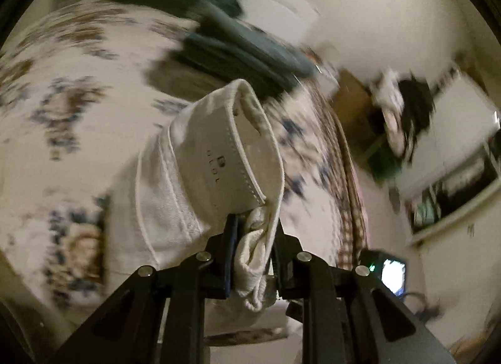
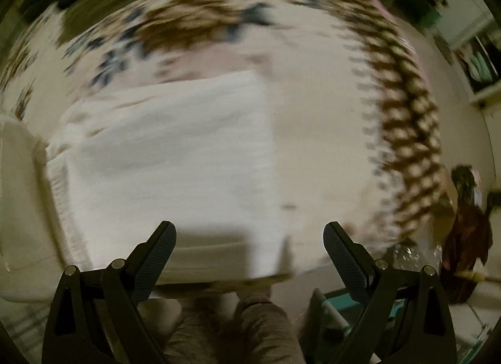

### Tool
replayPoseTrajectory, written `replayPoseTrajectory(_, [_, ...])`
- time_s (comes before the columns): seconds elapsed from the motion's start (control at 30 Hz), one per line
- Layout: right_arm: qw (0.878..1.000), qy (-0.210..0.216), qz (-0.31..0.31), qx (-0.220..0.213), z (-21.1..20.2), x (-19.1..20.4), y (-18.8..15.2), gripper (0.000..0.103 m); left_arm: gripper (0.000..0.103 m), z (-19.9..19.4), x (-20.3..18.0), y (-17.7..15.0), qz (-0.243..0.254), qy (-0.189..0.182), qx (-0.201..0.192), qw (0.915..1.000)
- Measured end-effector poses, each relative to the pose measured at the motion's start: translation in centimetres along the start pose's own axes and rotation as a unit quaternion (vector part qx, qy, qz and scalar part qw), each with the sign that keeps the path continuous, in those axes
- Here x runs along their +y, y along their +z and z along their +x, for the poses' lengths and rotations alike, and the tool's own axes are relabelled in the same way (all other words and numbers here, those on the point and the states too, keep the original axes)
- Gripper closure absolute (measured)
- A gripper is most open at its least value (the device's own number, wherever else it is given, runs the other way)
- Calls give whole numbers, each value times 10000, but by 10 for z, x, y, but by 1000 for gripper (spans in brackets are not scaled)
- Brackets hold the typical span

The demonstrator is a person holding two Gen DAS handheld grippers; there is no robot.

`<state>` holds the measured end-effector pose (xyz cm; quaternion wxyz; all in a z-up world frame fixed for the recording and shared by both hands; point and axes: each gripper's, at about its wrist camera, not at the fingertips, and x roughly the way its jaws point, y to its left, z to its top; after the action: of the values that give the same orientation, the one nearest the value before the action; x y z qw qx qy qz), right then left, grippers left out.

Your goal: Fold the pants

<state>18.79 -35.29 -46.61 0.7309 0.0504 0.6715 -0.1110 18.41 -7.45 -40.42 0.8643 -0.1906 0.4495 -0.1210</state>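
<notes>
Left tongs (image 1: 250,232): clenched on a bunched edge of the white pants (image 1: 200,173), probably at the waistband, so the cloth can be carried over for a fold.
Right tongs (image 2: 249,248): released, jaws wide apart, nothing between them; they hover above the flat part of the pants, probably ready to take a corner.
Pants: lying on the bed (image 2: 328,144), one end lifted by the left tongs.
Bed: flowered cover gives a broad flat place for folding.
Dark clothes (image 1: 238,50): further away on the bed, apart from the pants.
Sharpness: both views are blurred.

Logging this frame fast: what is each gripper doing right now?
Left gripper: closed on the white pants.
Right gripper: open, holding nothing.
</notes>
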Motion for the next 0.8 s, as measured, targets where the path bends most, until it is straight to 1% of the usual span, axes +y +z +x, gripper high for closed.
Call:
replayPoseTrajectory(0.03, [10000,-56,65,-6,1,-16,-1,6,87,14,-10,-3,106,20,71,9999])
replayPoseTrajectory(0.07, [9998,-121,134,5,4,-35,-1,6,87,35,-25,-12,308,62,214,9993])
replayPoseTrajectory(0.1, [9996,-169,206,29,9,-52,-1,6,87,53,-35,-20,397,85,358,9985])
replayPoseTrajectory(0.13, [9993,-221,279,60,13,-69,-1,6,87,78,-43,-32,464,107,588,9971])
replayPoseTrajectory(0.17, [9989,-296,347,92,19,-87,-1,6,87,92,-49,-40,541,164,747,9956])
replayPoseTrajectory(0.27, [9980,-457,418,110,31,-122,0,6,87,133,-61,-64,694,376,1179,9899])
replayPoseTrajectory(0.33, [9976,-485,472,121,36,-143,0,6,87,146,-68,-74,757,487,1307,9873])
replayPoseTrajectory(0.43, [9975,-471,517,136,39,-163,-1,6,85,155,-67,-73,684,636,1488,9844])
replayPoseTrajectory(0.47, [9975,-453,528,133,39,-168,-1,6,82,157,-69,-70,635,752,1636,9816])
replayPoseTrajectory(0.5, [9977,-408,534,117,38,-173,-2,6,78,158,-72,-73,618,758,1740,9799])
replayPoseTrajectory(0.53, [9980,-331,536,103,36,-177,-2,6,68,158,-74,-73,554,697,1898,9778])
replayPoseTrajectory(0.57, [9983,-211,540,86,34,-181,-2,6,67,155,-74,-70,431,660,2028,9760])
replayPoseTrajectory(0.6, [9984,-62,557,62,31,-183,-2,6,66,150,-72,-67,338,624,2016,9769])
replayPoseTrajectory(0.63, [9980,208,593,17,26,-186,0,6,60,141,-72,-63,276,558,1947,9789])
replayPoseTrajectory(0.67, [9973,414,610,-19,23,-185,1,6,41,129,-70,-55,203,544,1893,9802])
replayPoseTrajectory(0.73, [9950,817,568,-104,13,-183,8,6,16,112,-63,-43,5,501,1818,9821])
replayPoseTrajectory(0.77, [9928,1066,526,-140,8,-179,13,6,14,100,-55,-37,-118,480,1761,9831])
replayPoseTrajectory(0.8, [9900,1321,476,-146,5,-173,18,6,14,90,-47,-32,-190,565,1726,9832])
